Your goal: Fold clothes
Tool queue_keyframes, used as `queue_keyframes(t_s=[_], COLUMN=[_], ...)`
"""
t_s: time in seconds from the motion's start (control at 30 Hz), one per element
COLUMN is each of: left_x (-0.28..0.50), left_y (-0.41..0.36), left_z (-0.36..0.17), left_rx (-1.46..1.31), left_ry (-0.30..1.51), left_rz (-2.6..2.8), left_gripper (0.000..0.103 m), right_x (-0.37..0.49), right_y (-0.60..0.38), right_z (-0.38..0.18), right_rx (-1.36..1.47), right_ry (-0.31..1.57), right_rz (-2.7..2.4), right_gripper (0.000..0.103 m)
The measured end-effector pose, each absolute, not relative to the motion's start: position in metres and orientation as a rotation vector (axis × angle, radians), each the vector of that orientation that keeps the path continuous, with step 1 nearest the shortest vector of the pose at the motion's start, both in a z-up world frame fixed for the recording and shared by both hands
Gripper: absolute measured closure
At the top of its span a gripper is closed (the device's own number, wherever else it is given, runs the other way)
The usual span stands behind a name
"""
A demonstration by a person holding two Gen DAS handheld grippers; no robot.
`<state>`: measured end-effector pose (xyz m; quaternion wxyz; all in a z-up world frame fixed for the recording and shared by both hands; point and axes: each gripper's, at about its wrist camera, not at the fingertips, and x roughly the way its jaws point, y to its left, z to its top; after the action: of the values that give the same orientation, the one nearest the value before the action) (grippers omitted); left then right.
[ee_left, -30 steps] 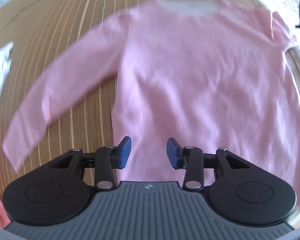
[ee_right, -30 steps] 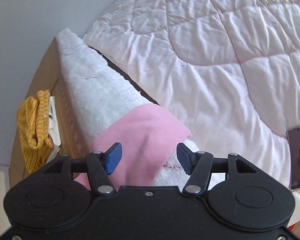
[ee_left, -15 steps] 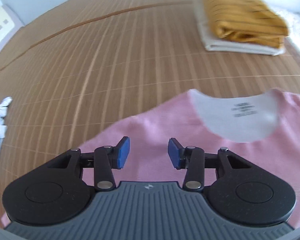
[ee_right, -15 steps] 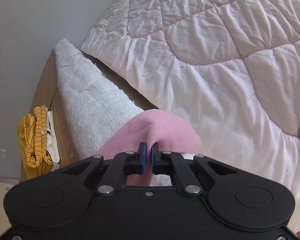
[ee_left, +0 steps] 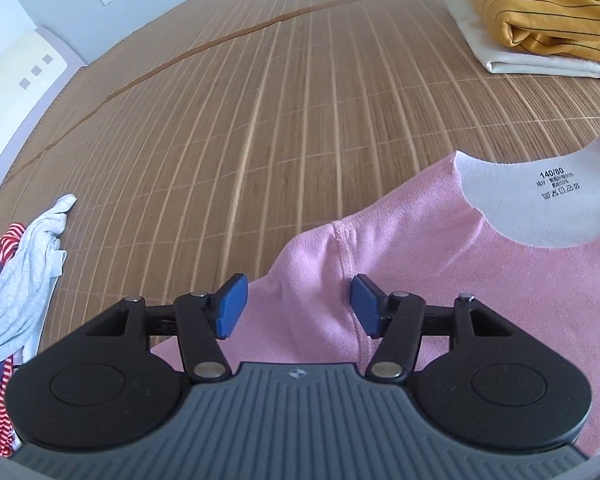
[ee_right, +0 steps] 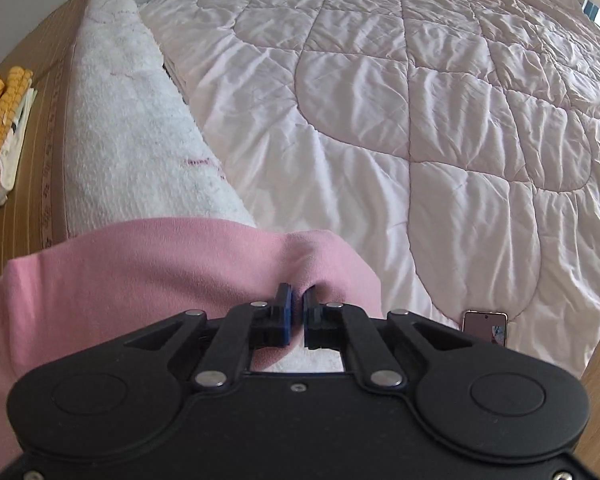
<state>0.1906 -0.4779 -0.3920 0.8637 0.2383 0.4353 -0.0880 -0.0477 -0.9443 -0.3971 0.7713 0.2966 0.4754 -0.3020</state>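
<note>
Two tools work the pink top (ee_left: 440, 280) on the bamboo mat (ee_left: 260, 120): right tool (ee_right: 296, 316) pinches its sleeve to fold, left tool (ee_left: 298, 312) gapes ready over the shoulder

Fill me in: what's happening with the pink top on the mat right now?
A person with handheld tongs in each hand is partway into folding a pink top laid on a bamboo mat. The right tongs are shut on a pinch of the pink fabric near the white fluffy blanket. The left tongs are open, their blue pads on either side of the shoulder seam, gripping nothing yet. A folded yellow striped garment lies on white ones farther back, and unfolded clothes wait at the left.
</note>
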Motion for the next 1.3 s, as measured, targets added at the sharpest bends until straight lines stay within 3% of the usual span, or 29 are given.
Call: queue_keyframes(t_s=[0.23, 0.37, 0.5, 0.63, 0.9, 1.3], left_x=[0.196, 0.179, 0.154, 0.131, 0.111, 0.157], left_y=[-0.445, -0.416, -0.367, -0.315, -0.241, -0.200], left_z=[-0.388, -0.369, -0.364, -0.375, -0.394, -0.389], left_rx=[0.458, 0.493, 0.500, 0.504, 0.513, 0.551], left_ry=[0.941, 0.931, 0.985, 1.045, 1.065, 0.965], left_rz=[-0.160, -0.163, -0.125, -0.030, 0.112, -0.023], left_gripper=[0.038, 0.038, 0.038, 0.038, 0.037, 0.034], right_x=[-0.042, -0.052, -0.063, -0.066, -0.064, -0.065], right_y=[-0.927, -0.917, -0.891, -0.841, -0.705, -0.537], right_z=[-0.397, -0.383, -0.353, -0.319, -0.298, -0.307], right_rx=[0.574, 0.539, 0.401, 0.280, 0.187, 0.344], right_ry=[1.076, 1.036, 0.978, 0.917, 0.925, 1.038], right_rz=[-0.620, -0.608, -0.567, -0.398, -0.007, 0.313], right_gripper=[0.096, 0.081, 0.078, 0.061, 0.053, 0.050])
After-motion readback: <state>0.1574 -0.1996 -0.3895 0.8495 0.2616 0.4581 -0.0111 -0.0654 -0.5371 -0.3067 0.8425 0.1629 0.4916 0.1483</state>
